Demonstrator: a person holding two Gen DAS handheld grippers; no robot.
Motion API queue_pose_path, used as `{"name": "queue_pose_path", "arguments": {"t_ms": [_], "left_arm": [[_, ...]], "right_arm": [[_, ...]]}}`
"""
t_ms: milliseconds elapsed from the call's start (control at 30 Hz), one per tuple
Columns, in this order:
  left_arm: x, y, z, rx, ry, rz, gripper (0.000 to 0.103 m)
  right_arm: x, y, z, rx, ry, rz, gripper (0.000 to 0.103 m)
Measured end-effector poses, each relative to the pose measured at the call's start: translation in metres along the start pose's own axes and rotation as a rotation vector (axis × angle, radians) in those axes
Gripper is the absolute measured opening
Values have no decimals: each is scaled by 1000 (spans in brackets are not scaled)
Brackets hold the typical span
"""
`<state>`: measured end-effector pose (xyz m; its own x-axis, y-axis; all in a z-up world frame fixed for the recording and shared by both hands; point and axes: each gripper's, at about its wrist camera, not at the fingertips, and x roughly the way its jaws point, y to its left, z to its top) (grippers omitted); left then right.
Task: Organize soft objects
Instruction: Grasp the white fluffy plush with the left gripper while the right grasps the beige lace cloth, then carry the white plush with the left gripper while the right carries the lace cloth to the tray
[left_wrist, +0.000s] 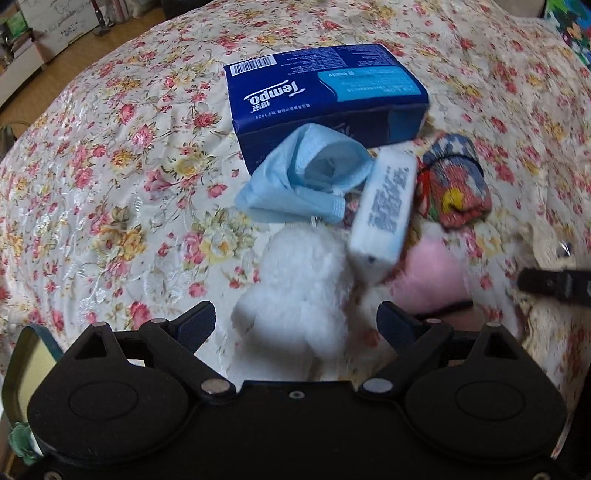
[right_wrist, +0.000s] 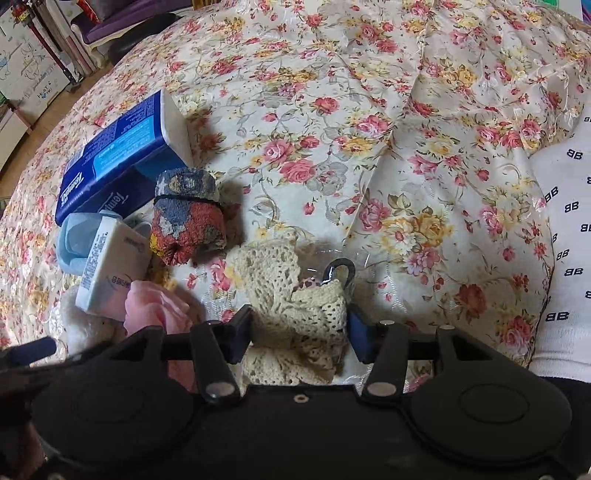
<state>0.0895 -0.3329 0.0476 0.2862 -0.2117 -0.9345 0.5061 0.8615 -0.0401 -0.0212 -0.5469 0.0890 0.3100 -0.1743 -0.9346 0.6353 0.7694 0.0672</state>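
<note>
On the floral bedspread lies a pile of soft things. A blue Tempo tissue pack (left_wrist: 325, 96) lies at the back. In front of it are a light blue face mask (left_wrist: 306, 177), a small white tissue packet (left_wrist: 384, 210) and a rolled patterned sock (left_wrist: 456, 184). A white plush toy (left_wrist: 306, 295) sits between the fingers of my open left gripper (left_wrist: 295, 325), with a pink cloth (left_wrist: 432, 273) to its right. My right gripper (right_wrist: 299, 332) has its jaws around a cream crochet lace piece (right_wrist: 291, 310) with a dark clip (right_wrist: 341, 269).
The floral bedspread (right_wrist: 369, 129) stretches wide to the right and back. A white cloth with "BB" print (right_wrist: 569, 240) lies at the right edge. Floor and shelves (left_wrist: 44, 40) show beyond the bed at the upper left.
</note>
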Motion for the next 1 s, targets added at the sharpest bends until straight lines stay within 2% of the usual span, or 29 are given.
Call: {"name": "queue_pose_path", "arguments": {"t_ms": [167,200,267,300,333,367,400,500,700,1000], "left_arm": [[20,10,3,-61,63,-102,87],[23,12,2,-74,69,-106,79],[22,12,0,-70,46,-76,68],[19,13,0,-56,34,-70,56],[16,13,0,-45,30,-71,52],[13,14,0,-44,32,-77,37],[10,16,1,-49,40,-85,28],[2,23,3,-86,53,-107,24],[-20,31,-1,-100,39,-103,24],[-78,65,-22,-118,-5,-75,24]], "right_arm": [[-1,-2,0,8,-3,12,52],[-1,-3,0,11,-3,13,52],[-1,-4,0,15,-5,14,52],[-1,-4,0,15,-6,15,52],[-2,-4,0,15,-7,14,52],[-1,-4,-1,13,-8,12,52],[-1,-3,-1,8,-10,9,52],[-2,2,-4,-13,-22,-4,52],[-4,4,-7,-35,-53,-14,52],[-7,3,-8,-38,-80,-19,52]]}}
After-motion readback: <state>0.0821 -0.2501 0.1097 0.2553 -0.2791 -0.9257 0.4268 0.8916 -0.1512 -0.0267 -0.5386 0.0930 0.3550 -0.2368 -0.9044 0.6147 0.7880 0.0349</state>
